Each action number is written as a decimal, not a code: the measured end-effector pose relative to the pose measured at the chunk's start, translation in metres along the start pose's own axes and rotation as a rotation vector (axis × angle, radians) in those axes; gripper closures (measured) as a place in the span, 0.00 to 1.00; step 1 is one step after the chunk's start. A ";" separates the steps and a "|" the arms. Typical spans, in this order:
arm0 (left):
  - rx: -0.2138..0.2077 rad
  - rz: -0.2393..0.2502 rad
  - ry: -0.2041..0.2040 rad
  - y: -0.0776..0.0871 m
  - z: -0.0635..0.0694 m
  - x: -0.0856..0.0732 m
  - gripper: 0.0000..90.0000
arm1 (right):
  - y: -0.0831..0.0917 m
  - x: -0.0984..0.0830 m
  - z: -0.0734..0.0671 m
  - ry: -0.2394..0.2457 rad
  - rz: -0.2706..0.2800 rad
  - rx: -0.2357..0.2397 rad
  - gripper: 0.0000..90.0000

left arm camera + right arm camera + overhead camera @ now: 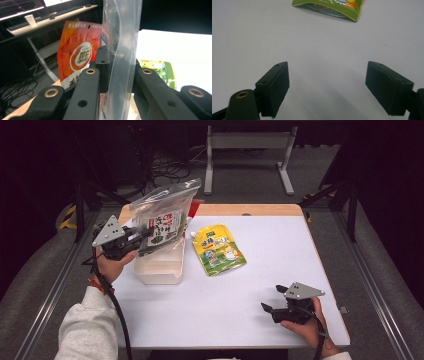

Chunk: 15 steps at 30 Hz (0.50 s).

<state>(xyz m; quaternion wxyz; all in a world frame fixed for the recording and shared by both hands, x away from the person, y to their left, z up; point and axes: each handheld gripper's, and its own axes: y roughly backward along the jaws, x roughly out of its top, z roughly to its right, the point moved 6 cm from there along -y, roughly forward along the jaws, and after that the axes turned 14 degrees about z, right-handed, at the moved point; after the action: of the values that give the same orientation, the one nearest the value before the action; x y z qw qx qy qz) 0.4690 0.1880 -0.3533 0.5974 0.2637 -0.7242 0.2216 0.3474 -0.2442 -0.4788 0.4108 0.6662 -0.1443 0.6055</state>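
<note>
My left gripper [145, 236] is shut on the edge of a clear plastic bag [162, 212] and holds it upright above a clear plastic tub [159, 267]. Inside the bag is a white packet with green and red print. In the left gripper view the jaws pinch the bag's clear film [122, 45], with an orange packet [75, 55] just behind it. A yellow-green spouted pouch [218, 249] lies flat mid-table. My right gripper [272, 298] rests low at the front right, jaws open wide and nothing between them; its view has the pouch's edge [329, 6] ahead.
The white table top [225, 310] has a wooden strip along its far edge [245, 210]. The red-orange packet [193, 209] peeks out behind the bag. A grey metal stand [247, 150] and cables lie on the floor beyond.
</note>
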 end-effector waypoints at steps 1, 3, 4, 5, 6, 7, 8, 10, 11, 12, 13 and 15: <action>-0.005 -0.004 0.015 -0.002 -0.001 -0.004 0.88 | 0.000 0.000 -0.001 0.002 -0.002 0.001 0.21; 0.003 -0.003 0.019 -0.003 -0.003 -0.006 0.88 | -0.001 0.000 -0.002 0.009 -0.006 0.002 0.21; 0.002 -0.003 0.021 -0.003 -0.004 -0.007 0.88 | -0.001 -0.001 -0.002 0.010 -0.009 0.002 0.21; 0.004 -0.001 0.020 -0.003 -0.005 -0.007 0.88 | -0.002 -0.001 -0.003 0.011 -0.011 0.003 0.21; 0.003 0.004 0.022 -0.004 -0.005 -0.008 0.88 | -0.002 -0.002 -0.003 0.014 -0.016 0.003 0.21; 0.003 0.004 0.022 -0.004 -0.005 -0.008 0.88 | -0.002 -0.002 -0.003 0.014 -0.016 0.003 0.21; -0.001 0.006 0.027 -0.004 -0.007 -0.010 0.88 | -0.002 -0.003 -0.003 0.014 -0.019 0.004 0.21; -0.002 0.005 0.025 -0.005 -0.009 -0.012 0.88 | -0.002 -0.003 -0.004 0.013 -0.021 0.004 0.21; -0.002 0.005 0.025 -0.005 -0.009 -0.012 0.88 | -0.002 -0.003 -0.004 0.012 -0.021 0.005 0.21; 0.001 0.007 0.033 -0.005 -0.011 -0.014 0.88 | -0.002 -0.003 -0.004 0.013 -0.021 0.005 0.21; -0.002 0.007 0.034 -0.004 -0.012 -0.015 0.88 | -0.002 -0.004 -0.004 0.013 -0.022 0.005 0.21; -0.002 0.006 0.044 -0.004 -0.013 -0.017 0.88 | -0.002 -0.004 -0.004 0.013 -0.023 0.006 0.22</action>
<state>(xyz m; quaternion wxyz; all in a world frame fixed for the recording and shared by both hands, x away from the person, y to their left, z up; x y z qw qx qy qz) 0.4838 0.1953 -0.3675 0.6129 0.2558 -0.7118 0.2284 0.3452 -0.2410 -0.4835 0.4169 0.6649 -0.1321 0.6055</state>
